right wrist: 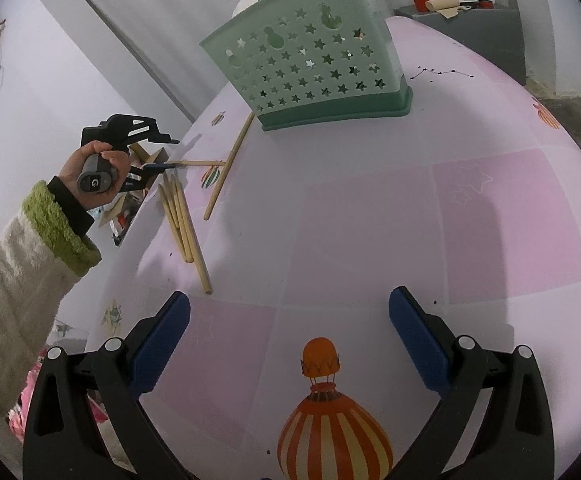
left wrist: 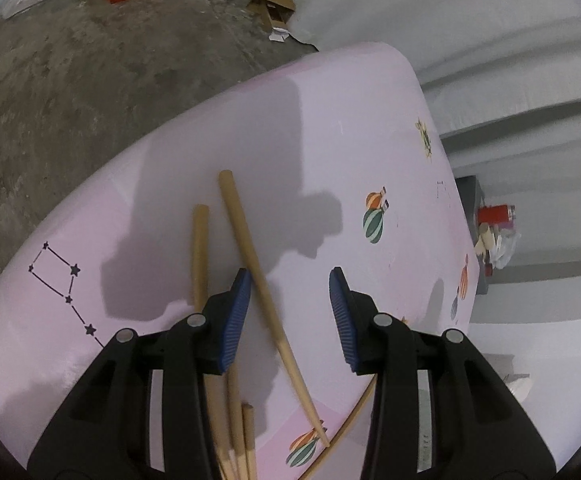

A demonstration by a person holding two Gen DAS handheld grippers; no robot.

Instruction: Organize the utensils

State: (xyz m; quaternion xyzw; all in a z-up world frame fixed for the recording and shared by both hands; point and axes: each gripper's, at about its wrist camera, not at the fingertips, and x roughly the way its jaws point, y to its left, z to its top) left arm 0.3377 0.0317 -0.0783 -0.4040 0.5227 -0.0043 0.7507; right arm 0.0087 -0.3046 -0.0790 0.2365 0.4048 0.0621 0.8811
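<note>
L gripper [left wrist: 290,312] & R gripper [right wrist: 289,344] both hanging spread, ribbed blue pads; round wooden chopsticks [right wrist: 184,224] lying on pink desk [right wrist: 370,220] w/ star-punched green basket [right wrist: 310,68].

Loose wooden chopsticks [right wrist: 182,220] lie beside the upright green basket [right wrist: 310,68].

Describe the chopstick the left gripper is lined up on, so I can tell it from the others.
On the pink table, find the green basket, then the loose wooden chopsticks near the table's edge. The left gripper is open around one chopstick that runs diagonally between its fingers. Unlike the bundled ones beside it, it lies alone and crossed.
</note>
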